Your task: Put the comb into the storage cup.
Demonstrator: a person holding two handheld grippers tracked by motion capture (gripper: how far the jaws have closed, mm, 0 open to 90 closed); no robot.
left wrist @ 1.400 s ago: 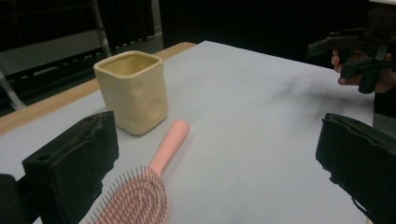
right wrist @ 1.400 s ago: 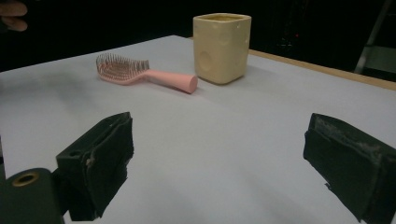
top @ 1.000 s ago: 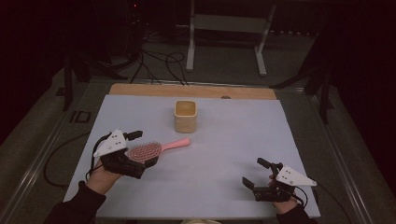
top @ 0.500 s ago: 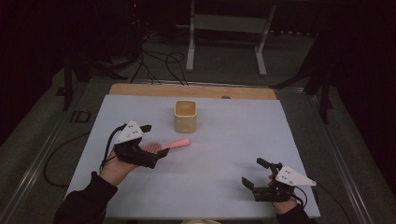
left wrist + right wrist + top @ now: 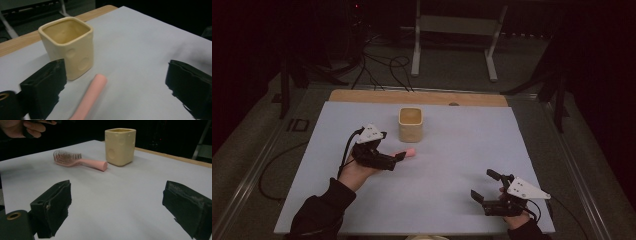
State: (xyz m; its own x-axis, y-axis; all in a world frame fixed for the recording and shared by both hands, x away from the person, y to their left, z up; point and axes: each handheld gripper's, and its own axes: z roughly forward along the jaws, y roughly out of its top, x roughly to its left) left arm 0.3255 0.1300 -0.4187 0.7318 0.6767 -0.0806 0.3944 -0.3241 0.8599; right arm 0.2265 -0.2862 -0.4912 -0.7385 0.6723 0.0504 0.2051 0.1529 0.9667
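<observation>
The pink hairbrush (image 5: 75, 161) lies flat on the pale sheet that covers the bench (image 5: 452, 165), left of the middle and just in front of the cream square cup (image 5: 411, 124). Its long axis runs slantwise: in the right gripper view the bristled head sits to the left, bristles up, and the rounded handle end points right toward the cup, stopping just short of the cup's base without touching it. In the high view only the handle tip (image 5: 410, 153) shows past the left gripper (image 5: 384, 160), which hovers over the brush's head and middle. In the left gripper view the handle (image 5: 90, 96) runs up from the bottom edge between the two black jaws, pointing at the cup's near corner. The jaws stand wide apart, one on each side of the handle, neither pressing on it, and have just been closing a little. The right gripper (image 5: 492, 192) rests low at the near right of the bench, well apart from the brush, its jaws spread wide with bare sheet between them.
</observation>
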